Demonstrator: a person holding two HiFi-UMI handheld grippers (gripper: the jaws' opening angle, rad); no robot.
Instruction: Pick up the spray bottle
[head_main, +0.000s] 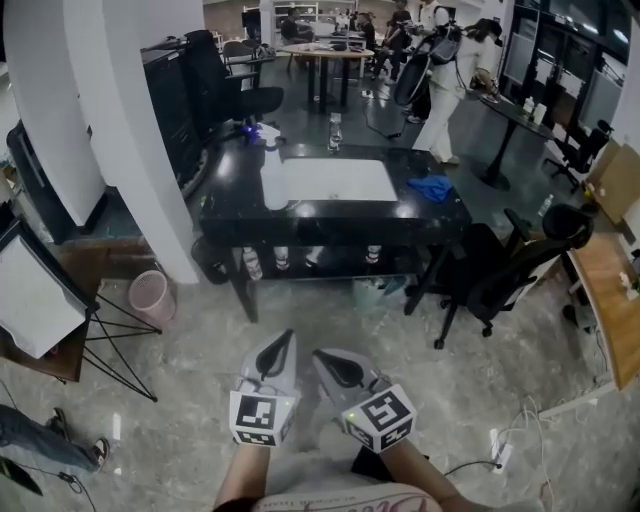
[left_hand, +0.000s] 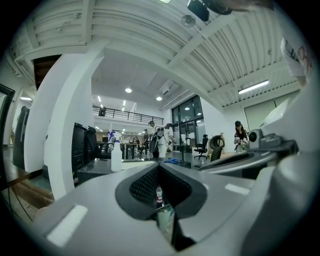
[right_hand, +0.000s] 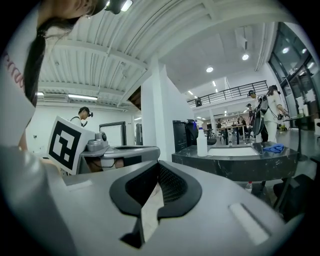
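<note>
Though the person stands well back on the grey floor (head_main: 200, 360), both grippers are held out side by side toward the black table (head_main: 330, 218). The left gripper (head_main: 284, 342) has its jaws pressed together on nothing, and the right gripper (head_main: 324, 358) is likewise closed and empty. The spray bottle (head_main: 273, 178) stands upright on the table's near left part, just beside the left edge of a white mat (head_main: 338, 180), well apart from either gripper. A blue cloth (head_main: 431, 188) lies by the mat's right end, and a dark office chair (head_main: 500, 275) sits near the table's right corner
</note>
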